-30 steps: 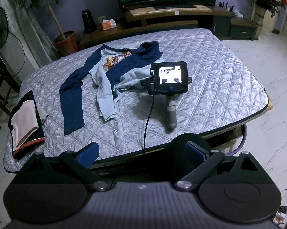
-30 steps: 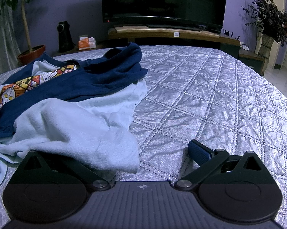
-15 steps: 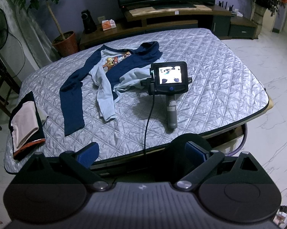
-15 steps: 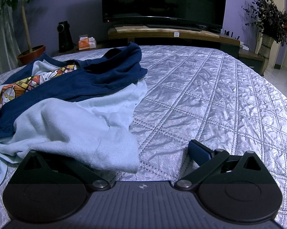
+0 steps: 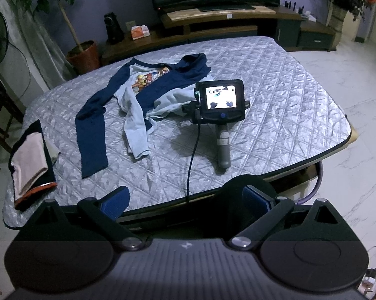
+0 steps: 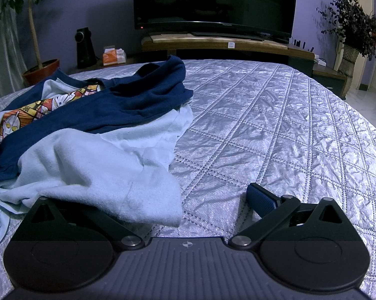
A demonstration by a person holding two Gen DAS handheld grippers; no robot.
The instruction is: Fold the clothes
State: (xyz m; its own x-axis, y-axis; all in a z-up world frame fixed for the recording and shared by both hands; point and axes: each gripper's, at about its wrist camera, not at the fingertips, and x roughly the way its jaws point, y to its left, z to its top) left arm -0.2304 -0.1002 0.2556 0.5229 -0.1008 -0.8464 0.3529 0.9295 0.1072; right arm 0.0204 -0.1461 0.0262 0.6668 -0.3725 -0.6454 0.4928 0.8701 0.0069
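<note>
A long-sleeved shirt (image 5: 147,92) lies crumpled on the silver quilted table cover (image 5: 288,105). It is navy and light blue with a cartoon print. My left gripper (image 5: 185,200) hovers open before the table's near edge, well short of the shirt, with nothing between its blue pads (image 5: 115,201). My right gripper (image 6: 185,200) rests open on the cover. The shirt's light blue hem (image 6: 127,187) drapes over its left finger and hides it; the right pad (image 6: 260,198) lies bare. In the left wrist view its rear screen (image 5: 221,100) and handle (image 5: 223,147) show, with a cable running off the front edge.
A folded stack of clothes (image 5: 32,160) sits at the table's left end. Bare quilted cover (image 6: 275,125) spreads right of the shirt. Beyond the table stand a TV (image 6: 213,2) on a low cabinet, a speaker (image 6: 84,47), a tissue box (image 6: 114,55) and potted plants.
Only a tiny drift of the left wrist view; the shirt and the right gripper lie as before.
</note>
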